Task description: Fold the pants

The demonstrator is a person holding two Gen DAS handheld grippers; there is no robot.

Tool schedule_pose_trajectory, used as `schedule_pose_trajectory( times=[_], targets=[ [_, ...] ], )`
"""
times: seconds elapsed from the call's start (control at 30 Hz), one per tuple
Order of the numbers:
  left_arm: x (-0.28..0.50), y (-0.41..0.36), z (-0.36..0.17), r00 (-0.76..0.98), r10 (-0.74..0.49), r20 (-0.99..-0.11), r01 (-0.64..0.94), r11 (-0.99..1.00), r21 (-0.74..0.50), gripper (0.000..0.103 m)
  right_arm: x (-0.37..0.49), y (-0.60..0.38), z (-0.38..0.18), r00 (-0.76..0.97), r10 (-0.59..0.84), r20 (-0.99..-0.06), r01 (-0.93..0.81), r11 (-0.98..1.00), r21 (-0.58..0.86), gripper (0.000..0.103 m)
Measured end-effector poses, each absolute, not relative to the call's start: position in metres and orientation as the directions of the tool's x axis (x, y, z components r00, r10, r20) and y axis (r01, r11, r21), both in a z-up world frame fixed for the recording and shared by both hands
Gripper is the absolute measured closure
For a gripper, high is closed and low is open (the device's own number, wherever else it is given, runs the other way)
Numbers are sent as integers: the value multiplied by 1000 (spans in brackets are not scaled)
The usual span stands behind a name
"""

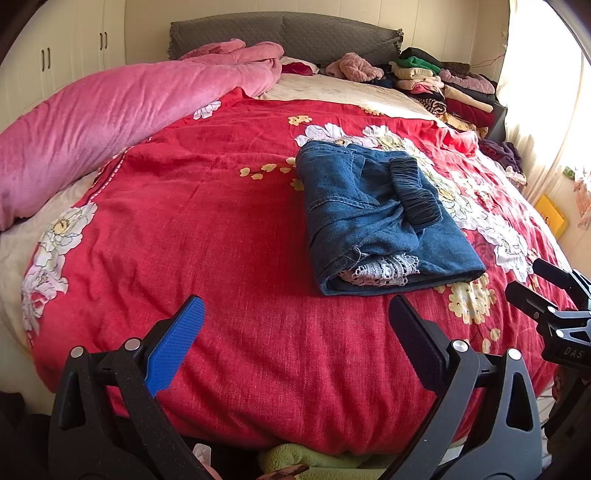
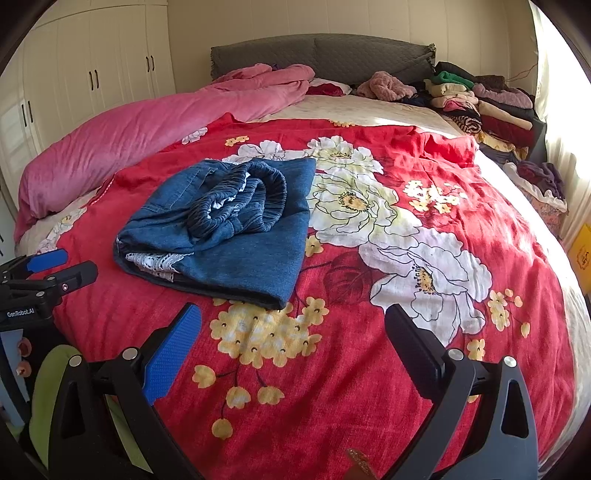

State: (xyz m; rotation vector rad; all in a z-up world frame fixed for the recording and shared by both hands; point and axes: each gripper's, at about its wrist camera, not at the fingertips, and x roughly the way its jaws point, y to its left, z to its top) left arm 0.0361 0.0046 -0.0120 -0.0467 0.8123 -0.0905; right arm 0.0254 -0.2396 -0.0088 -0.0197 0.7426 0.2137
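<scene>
Two hand-held grippers are being held low over the near edge of a bed, both with fingers spread wide and nothing between them. The left gripper (image 1: 295,325) is being shown from its own camera with a blue ribbed pad (image 1: 173,343) on one finger and a black pad on the other; the right gripper (image 2: 293,332) is being shown the same way in its own view. Each gripper is also being caught at the edge of the other's picture, off to the side and clear of the cloth.

The pants (image 1: 376,218), blue denim with a dark gathered waistband (image 1: 415,192), are lying folded into a compact bundle on the red floral bedspread (image 1: 221,240), beyond the fingertips and untouched by either gripper. A strip of white lace trim (image 1: 384,275) is being exposed at the bundle's near open end.

A pink quilt (image 1: 99,125) is lying bunched along the left side of the bed, up toward the grey headboard (image 1: 284,33). A pile of folded clothes (image 1: 447,88) is stacked at the far right corner, and white cupboards (image 2: 92,74) are standing against the left wall.
</scene>
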Motion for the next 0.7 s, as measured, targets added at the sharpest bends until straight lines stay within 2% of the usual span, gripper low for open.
schedule_pose_trajectory(
  times=[0.7],
  targets=[
    [37,8,-12,685,-99,-722,64,995,-77,9,26,-243,-9,718,175,-674,-192,980,50,4]
  ],
)
